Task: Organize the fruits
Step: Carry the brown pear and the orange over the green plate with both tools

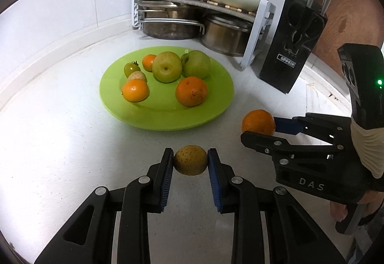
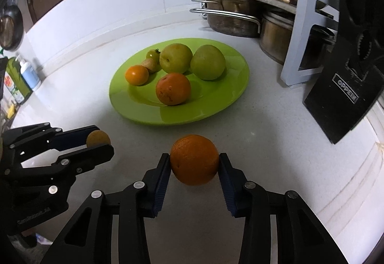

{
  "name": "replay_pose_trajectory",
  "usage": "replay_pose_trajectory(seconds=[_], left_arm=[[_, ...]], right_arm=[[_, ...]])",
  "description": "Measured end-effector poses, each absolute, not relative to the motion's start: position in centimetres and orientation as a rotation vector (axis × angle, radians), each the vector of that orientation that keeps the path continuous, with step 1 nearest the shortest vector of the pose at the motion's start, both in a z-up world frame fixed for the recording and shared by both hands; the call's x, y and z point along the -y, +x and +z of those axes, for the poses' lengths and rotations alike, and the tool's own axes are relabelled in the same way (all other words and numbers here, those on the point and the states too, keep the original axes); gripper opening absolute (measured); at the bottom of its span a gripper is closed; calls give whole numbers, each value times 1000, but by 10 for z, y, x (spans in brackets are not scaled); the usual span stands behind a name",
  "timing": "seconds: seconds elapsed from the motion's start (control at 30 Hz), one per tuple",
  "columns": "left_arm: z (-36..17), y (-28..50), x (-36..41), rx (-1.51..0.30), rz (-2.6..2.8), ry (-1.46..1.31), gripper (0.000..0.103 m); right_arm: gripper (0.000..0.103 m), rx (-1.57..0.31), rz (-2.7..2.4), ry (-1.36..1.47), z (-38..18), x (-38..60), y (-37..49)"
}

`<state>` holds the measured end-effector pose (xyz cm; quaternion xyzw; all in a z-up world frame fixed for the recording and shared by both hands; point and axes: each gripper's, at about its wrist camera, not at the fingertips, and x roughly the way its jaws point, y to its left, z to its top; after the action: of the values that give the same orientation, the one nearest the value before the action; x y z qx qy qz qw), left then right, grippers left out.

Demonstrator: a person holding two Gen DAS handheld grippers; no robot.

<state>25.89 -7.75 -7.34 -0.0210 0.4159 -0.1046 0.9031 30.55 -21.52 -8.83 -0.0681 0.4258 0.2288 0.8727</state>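
A green plate (image 1: 211,105) (image 2: 216,105) on the white counter holds several fruits: two green apples (image 1: 166,67) (image 2: 207,62), oranges (image 1: 191,91) (image 2: 173,88), a small green tomato (image 1: 130,69). My left gripper (image 1: 190,159) is shut on a brownish-yellow speckled fruit (image 1: 190,160), just before the plate's near rim; it also shows in the right wrist view (image 2: 98,138). My right gripper (image 2: 194,160) is shut on an orange (image 2: 195,159), to the right of the plate; it shows in the left wrist view (image 1: 258,122).
A dish rack (image 1: 254,31) with steel pots, a white pot and a pan stands behind the plate. A black knife block (image 1: 291,48) (image 2: 348,86) leans at the right. Bottles (image 2: 28,74) stand at the far left.
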Motion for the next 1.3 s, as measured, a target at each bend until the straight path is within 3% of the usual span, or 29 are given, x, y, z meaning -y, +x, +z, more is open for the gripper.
replay_pose_trajectory(seconds=[0.73, 1.3], left_arm=[[-21, 214, 49, -745, -301, -22, 29], [19, 219, 36, -639, -345, -9, 29]], right_arm=[[41, -797, 390, -50, -36, 204, 234], [41, -687, 376, -29, 5, 193, 230]])
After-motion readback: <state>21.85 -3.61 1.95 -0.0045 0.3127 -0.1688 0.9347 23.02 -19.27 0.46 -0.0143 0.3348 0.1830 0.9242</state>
